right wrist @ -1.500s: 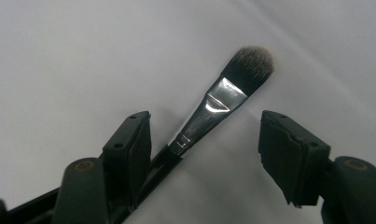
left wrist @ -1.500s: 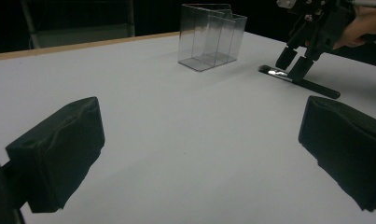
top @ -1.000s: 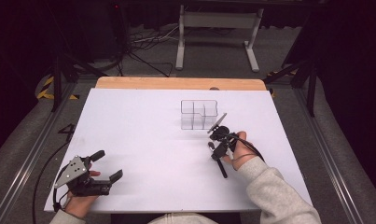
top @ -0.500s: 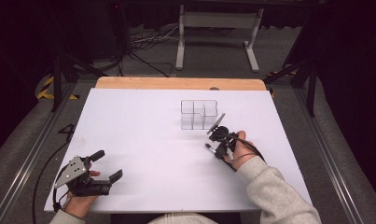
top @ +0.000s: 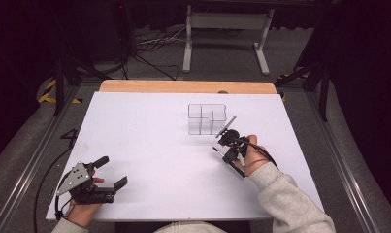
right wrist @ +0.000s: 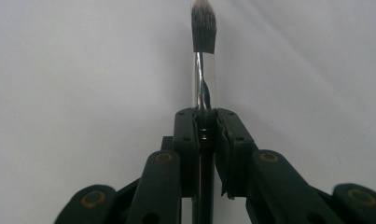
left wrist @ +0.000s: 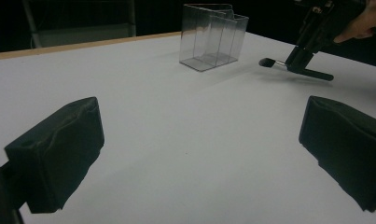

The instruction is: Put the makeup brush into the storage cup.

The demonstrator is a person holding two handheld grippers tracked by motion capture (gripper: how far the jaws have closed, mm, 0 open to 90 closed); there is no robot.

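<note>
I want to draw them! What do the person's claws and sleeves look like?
Both claws are black. The left claw has chunky block-shaped pads, a grey three-cornered plate and a black trailing cable. The right claw has jointed links with brass-coloured pins. The sleeve is light grey.

The white table (top: pixel 149 145) is evenly and brightly lit from above, while the floor and far surroundings sink into near black. Shadows on the table are soft and faint. The high view is slightly soft, with little detail in dark parts. In the left gripper view the near black jaws are blurred and the clear box (left wrist: pixel 211 37) catches mild glints. In the right gripper view the brush (right wrist: pixel 204 32) tip is softly focused, and its metal ferrule shows glare.
</note>
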